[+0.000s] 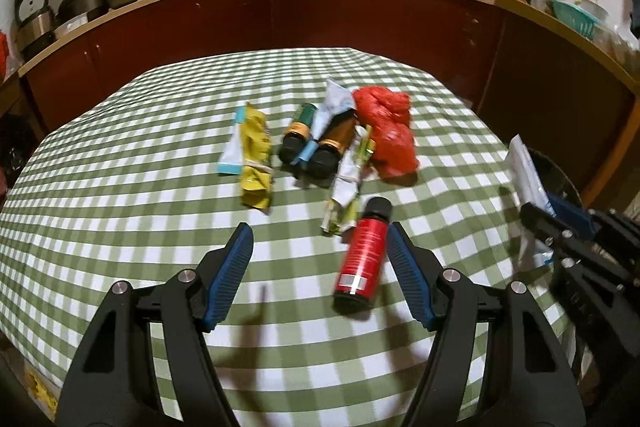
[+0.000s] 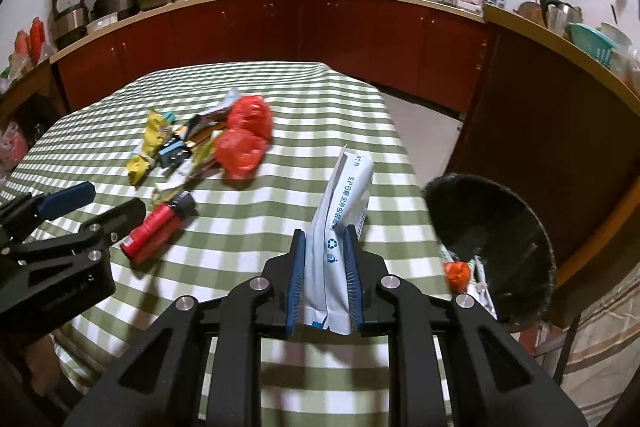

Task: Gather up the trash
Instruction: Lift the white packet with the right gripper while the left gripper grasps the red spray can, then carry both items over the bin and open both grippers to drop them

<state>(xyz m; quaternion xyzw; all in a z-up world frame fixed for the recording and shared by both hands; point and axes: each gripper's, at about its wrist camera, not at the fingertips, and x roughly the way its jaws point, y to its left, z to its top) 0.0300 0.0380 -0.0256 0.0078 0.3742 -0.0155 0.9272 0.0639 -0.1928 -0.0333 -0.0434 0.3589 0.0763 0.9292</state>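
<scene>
White plastic pouch (image 2: 340, 251) sits clamped in your right gripper (image 2: 325, 279), low centre; carry it to the black bin (image 2: 504, 251) at right. Your left gripper (image 1: 320, 267) gapes empty around the red bottle (image 1: 362, 255); close there next.

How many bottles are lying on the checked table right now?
3. A red bottle lies nearest, between the open left tool's fingers. Two dark brown bottles lie side by side in the trash pile. Wrappers may hide more.
</scene>
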